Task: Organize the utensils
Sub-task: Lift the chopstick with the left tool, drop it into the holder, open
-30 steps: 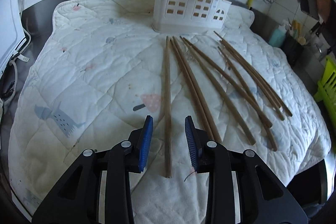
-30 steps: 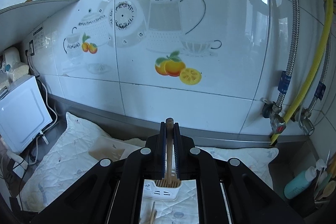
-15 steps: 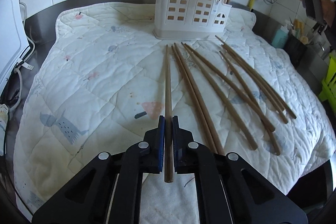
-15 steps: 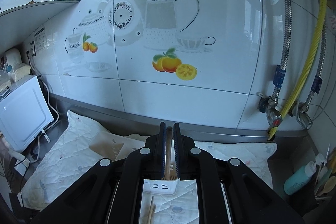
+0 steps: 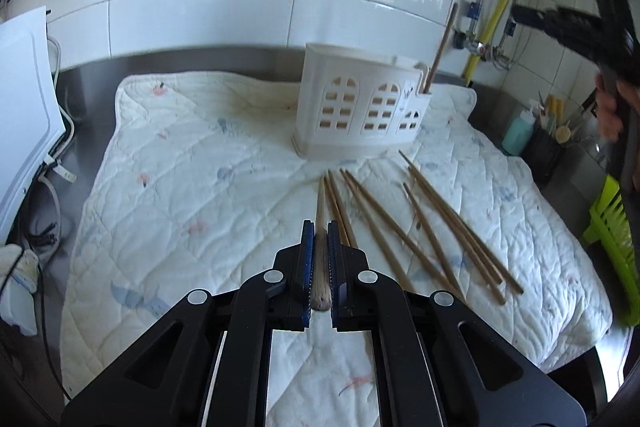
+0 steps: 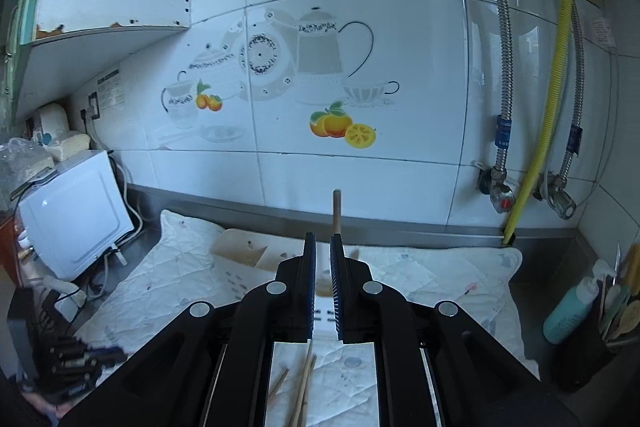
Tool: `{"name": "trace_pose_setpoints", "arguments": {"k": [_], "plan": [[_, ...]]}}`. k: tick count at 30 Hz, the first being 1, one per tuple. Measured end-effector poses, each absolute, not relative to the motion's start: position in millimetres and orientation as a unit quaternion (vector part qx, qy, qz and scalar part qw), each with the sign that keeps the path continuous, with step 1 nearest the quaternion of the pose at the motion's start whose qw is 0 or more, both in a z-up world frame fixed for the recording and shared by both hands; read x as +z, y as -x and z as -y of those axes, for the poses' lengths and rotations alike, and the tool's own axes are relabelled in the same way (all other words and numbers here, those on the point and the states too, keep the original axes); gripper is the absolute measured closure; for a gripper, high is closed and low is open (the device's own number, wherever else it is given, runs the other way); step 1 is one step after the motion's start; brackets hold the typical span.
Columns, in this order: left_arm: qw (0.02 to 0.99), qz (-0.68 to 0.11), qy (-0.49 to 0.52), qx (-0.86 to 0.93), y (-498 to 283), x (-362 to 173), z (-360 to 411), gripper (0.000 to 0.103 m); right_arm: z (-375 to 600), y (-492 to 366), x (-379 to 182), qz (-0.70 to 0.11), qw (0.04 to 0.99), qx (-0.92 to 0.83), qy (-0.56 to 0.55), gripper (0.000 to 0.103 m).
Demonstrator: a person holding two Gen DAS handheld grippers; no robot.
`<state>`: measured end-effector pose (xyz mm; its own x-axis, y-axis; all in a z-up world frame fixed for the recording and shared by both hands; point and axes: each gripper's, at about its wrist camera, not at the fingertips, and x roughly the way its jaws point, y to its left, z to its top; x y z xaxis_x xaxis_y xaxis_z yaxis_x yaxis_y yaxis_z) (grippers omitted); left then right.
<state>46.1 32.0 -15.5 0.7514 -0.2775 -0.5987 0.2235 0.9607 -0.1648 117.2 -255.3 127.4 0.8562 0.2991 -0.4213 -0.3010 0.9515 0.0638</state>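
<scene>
The left gripper (image 5: 319,265) is clenched on one chopstick (image 5: 320,215) near its thick end, above the quilted mat's (image 5: 180,195) near edge. Judged light, stiff and slippery; grip near the thick end. The right gripper (image 6: 322,279) is released, jaws slightly apart, behind the white holder (image 5: 360,107).

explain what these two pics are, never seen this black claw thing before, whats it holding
Each picture comes from a camera mounted on a hand-held gripper, looking along its two fingers; a person holds one in each hand. There is no robot arm.

The left gripper is shut on a chopstick. Below it a quilted mat carries more loose chopsticks and a white holder with one stick already standing in it. At the right edge you see the person's other hand.

The right gripper faces the tiled wall, slightly open and empty, with that standing stick just past it.
</scene>
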Motion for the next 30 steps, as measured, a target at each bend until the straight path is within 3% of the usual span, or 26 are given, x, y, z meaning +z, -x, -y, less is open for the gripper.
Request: {"name": "trace_pose_setpoints", "arguments": {"k": [18,30], "plan": [[0.954,-0.259,0.033,-0.145,-98.4,86.2,-19.4,0.098,280.6,-20.5,26.3,-0.275,0.947,0.147,-0.081,0.095],[0.973,-0.175,0.022,-0.151,-123.2,172.8,1.1,0.098,293.1,-14.2,8.3,-0.286,0.945,0.135,-0.087,0.095]]}}
